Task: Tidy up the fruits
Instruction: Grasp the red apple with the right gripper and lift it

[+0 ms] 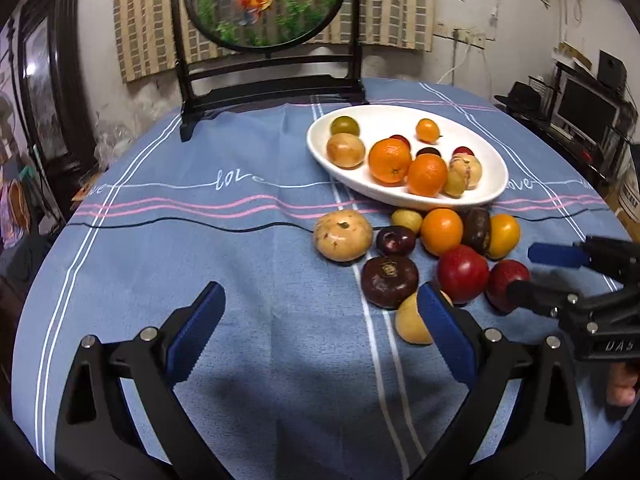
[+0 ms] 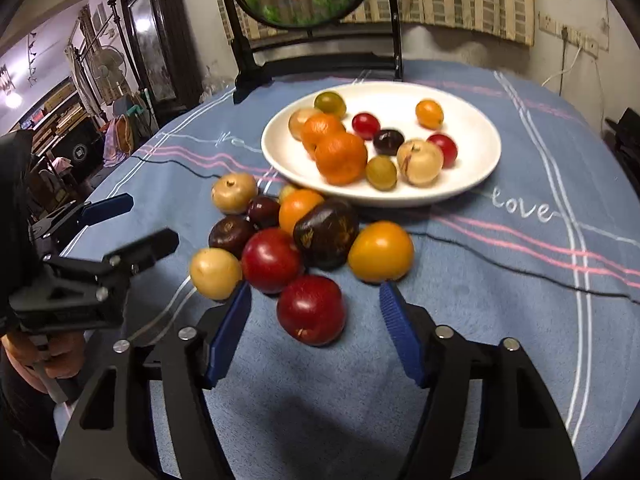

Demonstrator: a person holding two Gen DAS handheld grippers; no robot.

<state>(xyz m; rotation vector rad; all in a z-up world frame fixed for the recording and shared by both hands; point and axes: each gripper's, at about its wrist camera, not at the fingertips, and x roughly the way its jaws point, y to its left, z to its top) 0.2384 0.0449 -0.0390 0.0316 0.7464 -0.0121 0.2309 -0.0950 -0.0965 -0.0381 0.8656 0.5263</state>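
The left gripper (image 1: 320, 316) is hovering low over the blue tablecloth (image 1: 200, 264) with its blue-padded fingers spread wide and gripping nothing, a pale yellow fruit (image 1: 410, 322) sitting just behind its right finger. The right gripper (image 2: 316, 308) is likewise standing released, its fingers flanking a red fruit (image 2: 311, 309) that is lying on the cloth between them without either pad touching it. Behind that fruit a loose cluster is resting on the cloth just in front of the white oval plate (image 2: 476, 120): another red fruit (image 2: 271, 259), a dark brown one (image 2: 326, 232), a yellow-orange one (image 2: 381, 251) and a tan one (image 2: 234, 192), among others. The plate is holding two oranges (image 2: 340, 158) and several smaller fruits. A round fish-painted screen (image 1: 266, 0) is standing at the table's far edge.
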